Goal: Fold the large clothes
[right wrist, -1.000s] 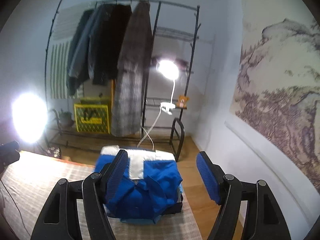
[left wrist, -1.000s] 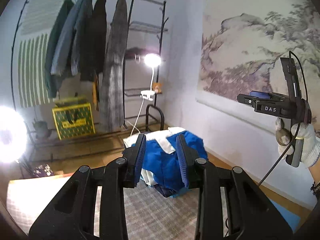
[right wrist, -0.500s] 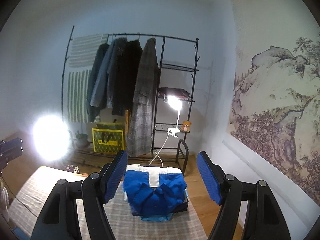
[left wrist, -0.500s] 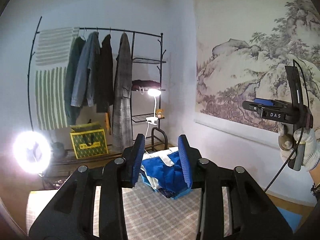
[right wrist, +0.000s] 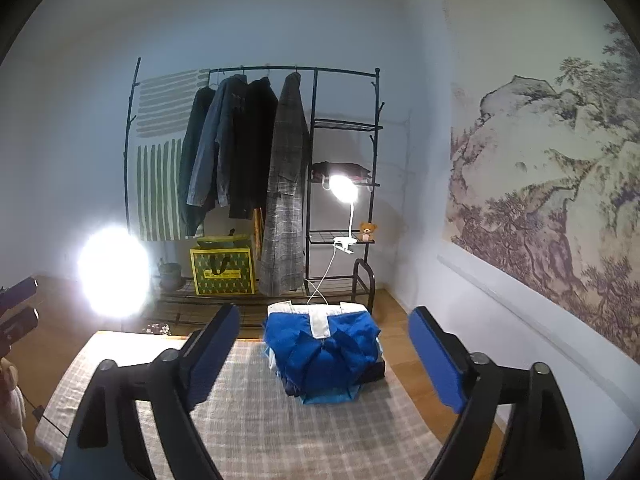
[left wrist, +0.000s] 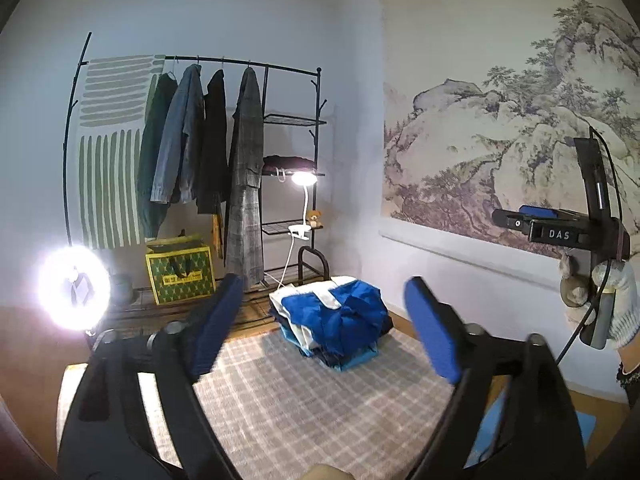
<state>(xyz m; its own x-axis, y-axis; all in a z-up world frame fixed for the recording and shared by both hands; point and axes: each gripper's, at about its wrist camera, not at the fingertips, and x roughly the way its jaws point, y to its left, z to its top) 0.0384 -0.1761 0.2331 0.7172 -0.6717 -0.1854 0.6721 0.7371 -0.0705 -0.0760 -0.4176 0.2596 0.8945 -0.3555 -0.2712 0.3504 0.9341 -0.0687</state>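
Note:
A folded blue and white garment (left wrist: 334, 312) lies on top of a stack of folded clothes at the far end of the checked cloth (left wrist: 280, 400); it also shows in the right wrist view (right wrist: 324, 348). My left gripper (left wrist: 326, 328) is open and empty, held back from the stack. My right gripper (right wrist: 324, 354) is open and empty, also well short of the stack. The right gripper's body (left wrist: 560, 232), held in a gloved hand, shows at the right of the left wrist view.
A clothes rack (right wrist: 256, 152) with hanging coats stands at the back wall, a yellow bag (right wrist: 222, 266) under it. A clip lamp (right wrist: 344, 188) and a bright ring light (right wrist: 112, 272) shine. A landscape painting (right wrist: 560, 200) hangs on the right wall.
My left gripper has opened wide from nearly shut. Both grippers have pulled back and up from the stack, which now looks smaller and farther.

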